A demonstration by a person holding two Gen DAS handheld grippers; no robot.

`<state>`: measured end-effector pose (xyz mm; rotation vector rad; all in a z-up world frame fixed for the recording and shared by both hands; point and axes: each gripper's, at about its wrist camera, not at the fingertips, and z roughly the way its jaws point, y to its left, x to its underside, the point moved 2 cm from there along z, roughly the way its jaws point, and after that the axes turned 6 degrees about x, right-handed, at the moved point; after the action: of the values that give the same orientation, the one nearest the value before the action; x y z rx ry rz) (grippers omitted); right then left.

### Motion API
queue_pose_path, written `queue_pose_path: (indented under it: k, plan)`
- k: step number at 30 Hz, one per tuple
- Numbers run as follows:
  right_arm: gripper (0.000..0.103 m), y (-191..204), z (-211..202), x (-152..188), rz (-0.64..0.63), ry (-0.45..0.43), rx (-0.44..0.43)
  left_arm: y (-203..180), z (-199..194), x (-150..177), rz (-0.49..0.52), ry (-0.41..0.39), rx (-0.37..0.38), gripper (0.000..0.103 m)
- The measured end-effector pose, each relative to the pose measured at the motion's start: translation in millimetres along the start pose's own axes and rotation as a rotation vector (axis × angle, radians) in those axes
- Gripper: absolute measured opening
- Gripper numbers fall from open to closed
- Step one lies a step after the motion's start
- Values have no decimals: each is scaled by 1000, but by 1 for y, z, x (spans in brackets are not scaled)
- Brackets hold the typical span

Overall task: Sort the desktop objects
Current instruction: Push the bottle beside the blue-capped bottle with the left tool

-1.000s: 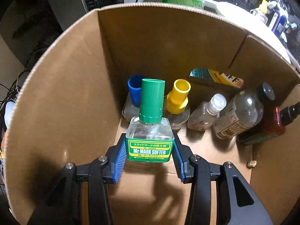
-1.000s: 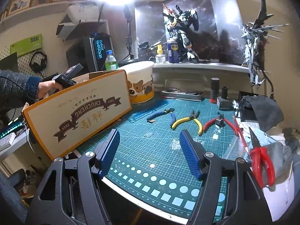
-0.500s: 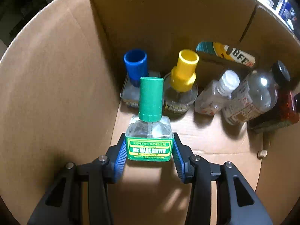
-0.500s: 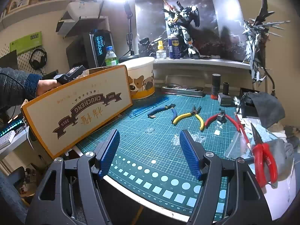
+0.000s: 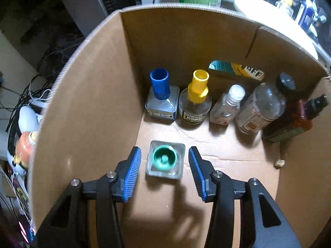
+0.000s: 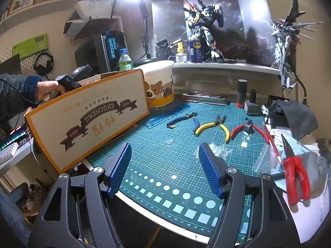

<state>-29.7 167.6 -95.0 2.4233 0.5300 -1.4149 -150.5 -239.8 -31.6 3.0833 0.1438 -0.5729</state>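
Left wrist view: left gripper (image 5: pixel 164 173) is inside the cardboard box (image 5: pixel 86 103), looking down; jaws spread wide, holding nothing; the green-capped bottle (image 5: pixel 164 160) stands upright on the box floor between the two blue pads, gap visible on each side, no contact; seen from above, so its label is hidden. Back row along the far wall, left to right: blue-capped bottle (image 5: pixel 161 97); yellow-capped bottle (image 5: pixel 195 99) just beside it; small clear bottle with white cap (image 5: pixel 227 104); larger clear bottle with black cap (image 5: pixel 262 107), leaning; dark reddish bottle (image 5: pixel 293 122) against the right wall, tilted. A teal-and-yellow carton (image 5: pixel 235 71) lies behind the row. Small tan bit (image 5: pixel 279 162) on the floor near the right wall; can't tell what it is.

Right wrist view: right gripper (image 6: pixel 163 169) hangs over the near edge of the green cutting mat (image 6: pixel 165 136); jaws wide apart, nothing between them. The same box shows its printed side (image 6: pixel 93 119) at the mat's left edge; the person's left hand (image 6: pixel 46 91) reaches over its top rim with the other tool. On the mat, well apart from the gripper: blue-handled pliers (image 6: pixel 184 118); yellow-handled nippers (image 6: pixel 213 125); red-handled nippers (image 6: pixel 248 127); red-handled pliers (image 6: pixel 295 173) off the mat at far right.
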Motion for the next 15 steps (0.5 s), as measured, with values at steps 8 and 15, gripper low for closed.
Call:
queue_pose_path:
  k: [8, 15]
  plan:
    - [65, 7, 2, 0, -12, 9, -12, -14, -38, 16, -25, -37, 59, 58]
    - [65, 19, -1, -4, -40, -6, -28, 9, 5, 13, -49, 31, -20, 55]
